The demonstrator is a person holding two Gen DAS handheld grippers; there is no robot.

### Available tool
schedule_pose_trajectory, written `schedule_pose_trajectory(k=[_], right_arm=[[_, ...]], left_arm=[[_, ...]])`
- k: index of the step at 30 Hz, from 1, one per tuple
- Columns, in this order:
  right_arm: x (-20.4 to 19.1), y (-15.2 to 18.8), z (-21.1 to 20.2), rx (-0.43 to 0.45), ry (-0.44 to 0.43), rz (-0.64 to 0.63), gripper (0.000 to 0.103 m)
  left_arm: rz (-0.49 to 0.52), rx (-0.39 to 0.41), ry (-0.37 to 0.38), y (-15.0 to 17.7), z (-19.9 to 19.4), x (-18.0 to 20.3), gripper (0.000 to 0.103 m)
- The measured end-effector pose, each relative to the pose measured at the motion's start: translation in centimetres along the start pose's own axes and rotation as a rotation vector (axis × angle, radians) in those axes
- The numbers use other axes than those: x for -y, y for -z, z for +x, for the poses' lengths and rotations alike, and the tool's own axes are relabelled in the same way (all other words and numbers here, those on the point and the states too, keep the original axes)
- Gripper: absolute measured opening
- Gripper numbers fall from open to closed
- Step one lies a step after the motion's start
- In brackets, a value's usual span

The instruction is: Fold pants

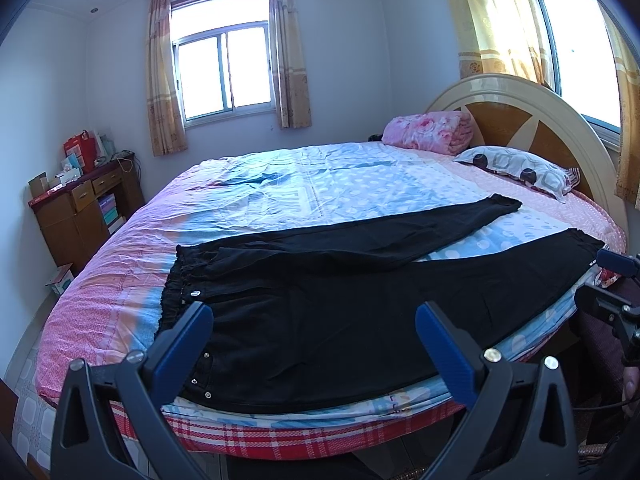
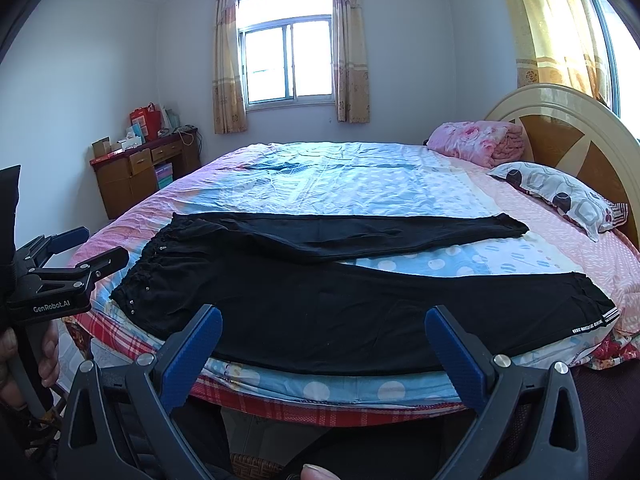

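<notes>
Closest to me, my left gripper (image 1: 314,316) has its black arms and blue-padded fingers (image 1: 198,322) spread wide with nothing between them, hanging just off the near edge of the bed, and my right gripper (image 2: 323,320) is the same deal, blue pads (image 2: 208,322) wide apart and holding nothing. From the right wrist view I can also see the left gripper off to the side, gripped in a hand (image 2: 24,354). Right past the fingertips is the pair of black soft-fabric pants (image 1: 320,304), laid out flat and unfolded along the near side of the bed. The gathered elastic waistband (image 1: 176,284) sits toward the left with a few small silver studs (image 1: 195,293) near it, and the two legs run off to the right, splaying apart in a V so a wedge of bedsheet shows between them. The near leg ends in a cuff with a white printed strip (image 2: 588,322) close to the bed's edge; the far leg (image 2: 360,230) has a few soft creases. Under it all is the pink and light blue polka-dot patchwork bedsheet (image 1: 320,184), a bit wrinkled. Further back there's a grey and maroon patterned pillow (image 1: 520,170), a folded pink floral blanket (image 1: 430,130) and the cream and brown arched headboard (image 1: 532,120), plus a brown wooden desk (image 1: 76,204) in the corner and a curtained window (image 1: 224,76).
</notes>
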State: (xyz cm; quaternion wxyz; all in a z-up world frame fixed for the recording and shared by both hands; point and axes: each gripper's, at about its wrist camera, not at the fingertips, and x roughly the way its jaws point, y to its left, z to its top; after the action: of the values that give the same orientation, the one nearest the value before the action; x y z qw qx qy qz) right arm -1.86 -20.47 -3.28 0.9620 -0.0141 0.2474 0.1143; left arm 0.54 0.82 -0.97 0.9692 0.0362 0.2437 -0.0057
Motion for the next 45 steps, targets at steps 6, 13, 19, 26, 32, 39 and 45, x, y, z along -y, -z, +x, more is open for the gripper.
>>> schedule_pose_trajectory(k=[6, 13, 19, 26, 32, 39, 45], right_arm=[[0.0, 0.0, 0.0, 0.001, 0.0, -0.001, 0.102], [-0.1, 0.2, 0.2, -0.005, 0.001, -0.003, 0.102], [-0.2, 0.5, 0.6, -0.013, 0.006, -0.009, 0.102], [0.5, 0.5, 2.9, -0.034, 0.033, -0.041, 0.102], [3.1, 0.3, 6.0, -0.087, 0.044, -0.007, 0.102], [6.2, -0.3, 10.5, -0.168, 0.107, 0.014, 0.102], [9.1, -0.2, 14.5, -0.256, 0.142, 0.077, 0.102]], left_arm=[[0.0, 0.001, -0.002, 0.0, 0.0, 0.0, 0.103], [-0.002, -0.004, -0.002, 0.3, 0.1, -0.1, 0.103], [-0.002, -0.017, 0.001, 0.7, 0.8, -0.2, 0.103], [0.004, -0.058, -0.004, 0.5, 5.4, -2.5, 0.103], [-0.149, -0.163, -0.132, -1.4, 14.0, -12.7, 0.103], [-0.239, -0.274, -0.223, -4.1, 24.2, -22.7, 0.092], [-0.175, -0.389, -0.231, -5.1, 32.6, -24.6, 0.085]])
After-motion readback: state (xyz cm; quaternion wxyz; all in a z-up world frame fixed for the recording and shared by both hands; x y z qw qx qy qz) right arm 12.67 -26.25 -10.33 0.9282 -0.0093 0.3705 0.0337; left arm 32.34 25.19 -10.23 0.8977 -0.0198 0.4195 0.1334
